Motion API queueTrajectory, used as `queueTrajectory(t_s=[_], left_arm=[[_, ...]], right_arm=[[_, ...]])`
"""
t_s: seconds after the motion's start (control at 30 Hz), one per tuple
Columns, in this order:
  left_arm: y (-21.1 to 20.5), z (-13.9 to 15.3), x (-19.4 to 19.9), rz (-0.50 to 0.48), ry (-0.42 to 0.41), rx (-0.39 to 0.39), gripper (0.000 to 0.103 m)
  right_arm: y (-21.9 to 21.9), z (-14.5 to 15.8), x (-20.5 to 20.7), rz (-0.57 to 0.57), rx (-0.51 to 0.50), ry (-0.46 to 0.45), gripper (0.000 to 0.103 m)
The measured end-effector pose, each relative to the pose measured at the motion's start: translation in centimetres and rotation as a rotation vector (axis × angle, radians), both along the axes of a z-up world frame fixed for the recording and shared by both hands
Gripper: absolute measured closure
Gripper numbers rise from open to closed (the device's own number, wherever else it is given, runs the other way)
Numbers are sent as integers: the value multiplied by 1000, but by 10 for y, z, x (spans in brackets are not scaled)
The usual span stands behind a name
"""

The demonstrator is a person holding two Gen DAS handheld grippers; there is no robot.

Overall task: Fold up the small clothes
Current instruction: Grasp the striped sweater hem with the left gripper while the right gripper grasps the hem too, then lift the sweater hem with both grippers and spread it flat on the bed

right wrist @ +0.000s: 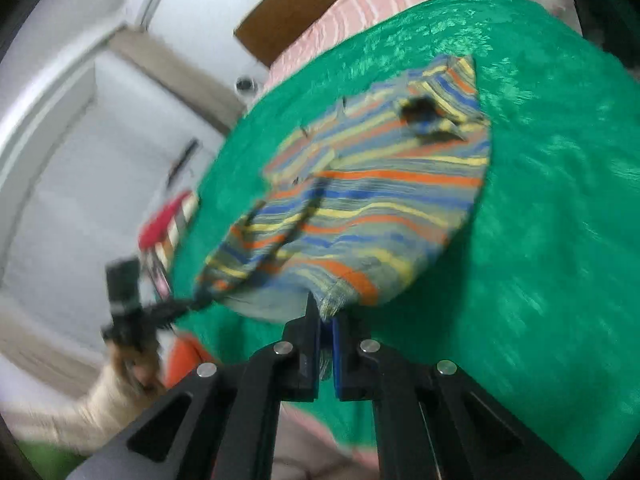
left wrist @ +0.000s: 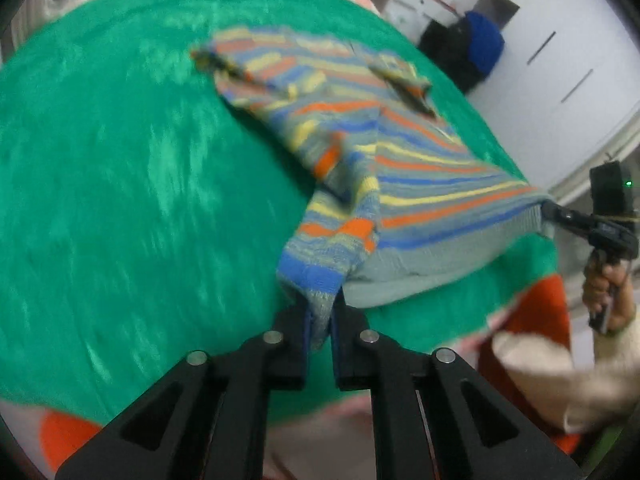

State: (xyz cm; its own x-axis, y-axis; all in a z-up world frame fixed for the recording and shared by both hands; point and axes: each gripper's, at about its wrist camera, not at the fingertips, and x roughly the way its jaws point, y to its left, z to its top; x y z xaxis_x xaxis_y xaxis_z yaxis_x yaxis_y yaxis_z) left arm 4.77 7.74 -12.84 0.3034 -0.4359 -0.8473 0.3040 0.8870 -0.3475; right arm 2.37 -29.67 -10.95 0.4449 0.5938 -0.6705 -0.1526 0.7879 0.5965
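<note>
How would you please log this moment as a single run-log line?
step: fold | left gripper: shut on striped sweater hem | right gripper: shut on hem | surface: green blanket

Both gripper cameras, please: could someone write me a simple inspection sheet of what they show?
Surface: green blanket over a pink striped cover.
Job's things: striped sweater, hem lifted, top part lying on the blanket.
Clutter: nothing seen.
Grippers: left gripper and right gripper each shut on a hem corner.
Cables: nothing seen.
Surroundings: white cabinets, blue and black bundle.
</note>
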Motion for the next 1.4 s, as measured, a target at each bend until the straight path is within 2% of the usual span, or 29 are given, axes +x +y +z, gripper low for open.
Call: queueTrajectory(t_s=[0.13, 0.2, 0.27, 0.33, 0.4, 0.47, 0.5, 0.53, 0.6, 0.7, 0.8, 0.87, 0.93, 1.0, 1.03, 1.13, 1.2, 1.27, 1.33, 1.4], left_arm=[[-1, -34, -9, 29, 38, 66, 65], [-1, -40, -6, 28, 37, 58, 53], [0, -38, -9, 9, 22, 28, 34], [-3, -33, -12, -9, -8, 13, 29], [-8, -30, -11, -16, -38, 24, 29], [-13, -31, -4, -2, -56, 38, 29], [-16, -32, -1, 1, -58, 48, 29], [-21, -34, 4, 3, -63, 74, 29], [-22, -37, 6, 9, -56, 107, 29], [-13, -31, -1, 11, -35, 68, 28], [-11, -27, -9, -7, -42, 55, 23], [-19, -30, -7, -32, -42, 47, 23], [-27, -33, -3, -35, -38, 50, 27], [-31, -38, 1, -31, -19, 45, 37], [-31, -44, 3, -21, 6, 37, 45], [-23, -53, 7, -2, 75, -6, 99], [-5, -47, 6, 27, 112, -118, 101], [16, -32, 0, 37, 125, -209, 101], [32, -18, -6, 34, 115, -260, 101], [45, -11, -10, 46, 102, -274, 101]], right_arm=[[-6, -39, -12, 8, -125, 64, 98], [-7, -61, -12, 6, -164, 82, 93], [-16, -77, -9, -24, -142, 101, 87], [-29, -82, -10, -57, -74, 119, 66], [-34, -81, -14, -67, -14, 118, 56], [-30, -80, -15, -60, -11, 112, 56], [-28, -82, -15, -48, -14, 113, 56], [-24, -85, -14, -32, -17, 117, 68], [-15, -88, -11, -1, -39, 144, 99], [-26, -61, -22, 36, 11, 119, 99], [-58, -25, -38, 3, -37, 74, 99], [-72, -27, -36, -32, -103, 86, 99], [-74, -43, -30, -44, -133, 116, 99], [-68, -58, -24, -43, -144, 127, 99], [-64, -64, -22, -41, -148, 130, 99], [-64, -74, -22, -48, -134, 136, 99], [-65, -70, -24, -62, -139, 133, 99], [-73, -53, -30, -78, -123, 110, 99], [-83, -32, -39, -89, -37, 86, 99], [-87, -21, -45, -83, 29, 85, 99]])
